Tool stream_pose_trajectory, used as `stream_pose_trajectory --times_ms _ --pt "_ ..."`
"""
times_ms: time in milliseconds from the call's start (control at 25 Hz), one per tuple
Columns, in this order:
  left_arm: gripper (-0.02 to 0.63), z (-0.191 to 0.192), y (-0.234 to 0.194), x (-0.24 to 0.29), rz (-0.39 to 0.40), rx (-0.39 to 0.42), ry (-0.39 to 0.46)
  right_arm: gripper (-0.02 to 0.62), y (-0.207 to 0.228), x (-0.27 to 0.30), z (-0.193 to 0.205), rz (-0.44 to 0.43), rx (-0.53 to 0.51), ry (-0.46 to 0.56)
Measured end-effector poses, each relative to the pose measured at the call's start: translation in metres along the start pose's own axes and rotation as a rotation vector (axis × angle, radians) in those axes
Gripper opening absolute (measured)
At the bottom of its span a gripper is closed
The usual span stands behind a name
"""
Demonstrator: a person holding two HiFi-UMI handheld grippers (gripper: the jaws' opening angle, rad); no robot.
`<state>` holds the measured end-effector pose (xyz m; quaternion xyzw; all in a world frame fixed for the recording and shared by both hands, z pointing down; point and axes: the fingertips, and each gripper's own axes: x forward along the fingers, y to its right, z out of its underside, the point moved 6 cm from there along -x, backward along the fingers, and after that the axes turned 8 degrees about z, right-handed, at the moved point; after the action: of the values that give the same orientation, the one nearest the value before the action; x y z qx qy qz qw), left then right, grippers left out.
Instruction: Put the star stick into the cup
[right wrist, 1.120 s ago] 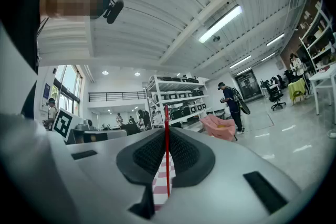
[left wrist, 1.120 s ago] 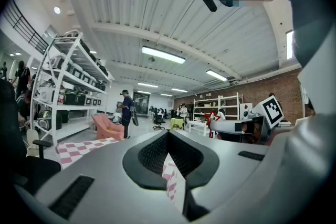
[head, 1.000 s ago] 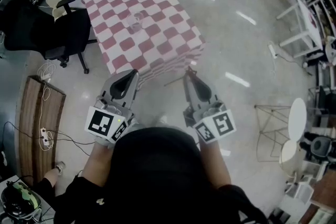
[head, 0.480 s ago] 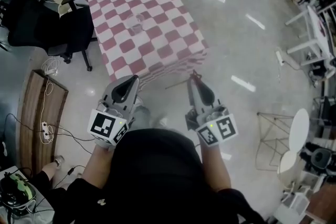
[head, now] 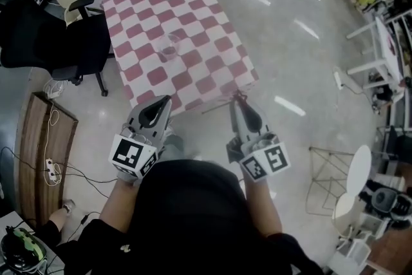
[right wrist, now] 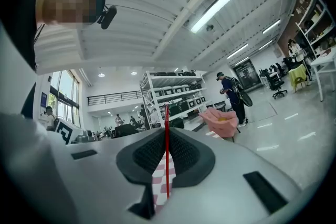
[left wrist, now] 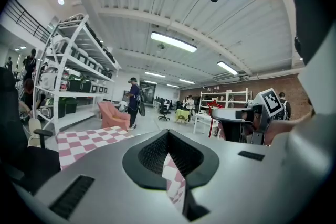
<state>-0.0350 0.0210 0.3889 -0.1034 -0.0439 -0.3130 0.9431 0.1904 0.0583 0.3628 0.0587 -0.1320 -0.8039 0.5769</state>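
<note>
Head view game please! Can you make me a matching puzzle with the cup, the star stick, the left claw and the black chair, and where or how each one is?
1. cup
2. star stick
3. left claw
4. black chair

A. pinched in the right claw
B. standing on the checkered table
C. shut, nothing in it
D. on the floor beside the table

Pairs: 1-B, 2-A, 3-C, 4-D

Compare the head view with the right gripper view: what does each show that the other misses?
Only the head view shows the clear cup standing on the red-and-white checked tablecloth. Only the right gripper view shows the thin red stick pinched upright between that gripper's jaws. Both show the right gripper and the tablecloth.
</note>
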Motion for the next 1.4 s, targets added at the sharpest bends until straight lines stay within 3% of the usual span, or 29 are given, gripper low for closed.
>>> stream_pose_trajectory --times_ms 440,720,1080,1400 --pt "0.040 -0.011 -0.113 0.004 -0.014 -0.029 0.010 0.028 -0.013 0.123 -0.007 0.008 -0.030 -0.005" --pt "0.040 0.002 -0.150 -0.008 -0.066 -0.050 -0.013 0.028 -0.020 0.177 -0.005 -0.028 -0.036 -0.021" --pt "0.040 0.011 -0.160 -0.012 -0.196 -0.094 -0.030 0.028 -0.011 0.238 -0.002 -0.143 -0.049 -0.069" --pt "0.040 0.018 -0.166 -0.013 -0.398 -0.142 -0.055 0.028 0.004 0.303 0.014 -0.296 -0.047 -0.144"
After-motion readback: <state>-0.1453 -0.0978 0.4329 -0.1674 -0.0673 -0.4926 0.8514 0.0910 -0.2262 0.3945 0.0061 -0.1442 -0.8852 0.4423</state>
